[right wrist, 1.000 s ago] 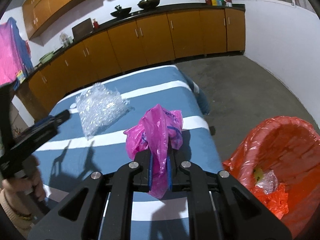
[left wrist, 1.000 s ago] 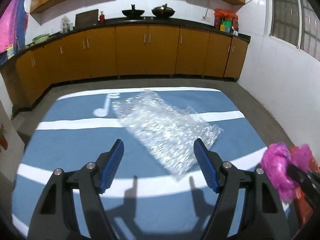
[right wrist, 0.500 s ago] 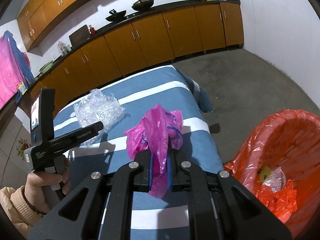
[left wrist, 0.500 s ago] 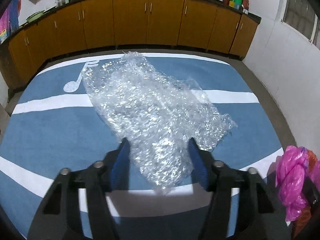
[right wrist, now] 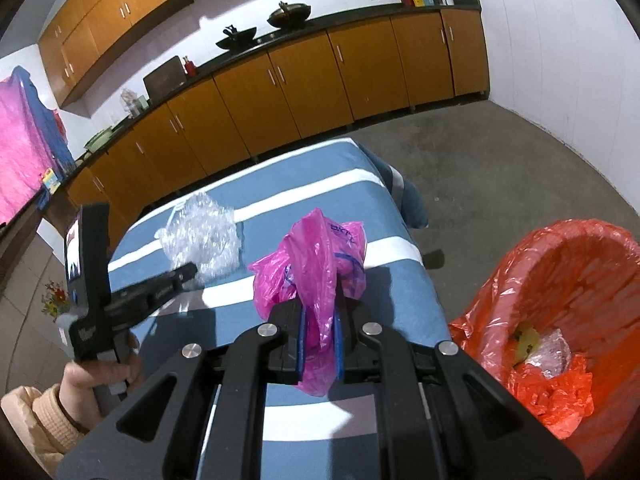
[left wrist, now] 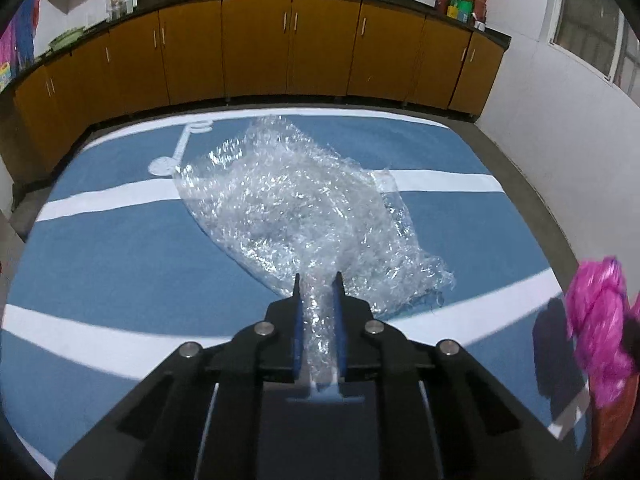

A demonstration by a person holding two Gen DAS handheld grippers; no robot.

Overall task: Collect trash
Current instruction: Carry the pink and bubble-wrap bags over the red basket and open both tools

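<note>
Since a second ago the left gripper (left wrist: 318, 286) has come down onto one clear bubble-wrap sheet (left wrist: 296, 208) on the blue-and-white bench (left wrist: 120, 256); its two fingers (left wrist: 297, 308) are closing, the sheet's near corner bunched between them. Clamped tight, the right gripper (right wrist: 320, 312) holds one pink plastic bag (right wrist: 316, 256) just above the bench, beside one orange-lined bin (right wrist: 560, 276) containing scraps.

The bubble wrap (left wrist: 296, 208) is lying on the bench (left wrist: 120, 248); the plastic bag (right wrist: 316, 264) is hanging right of it, the bin (right wrist: 560, 320) standing beyond the bench's right edge.
</note>
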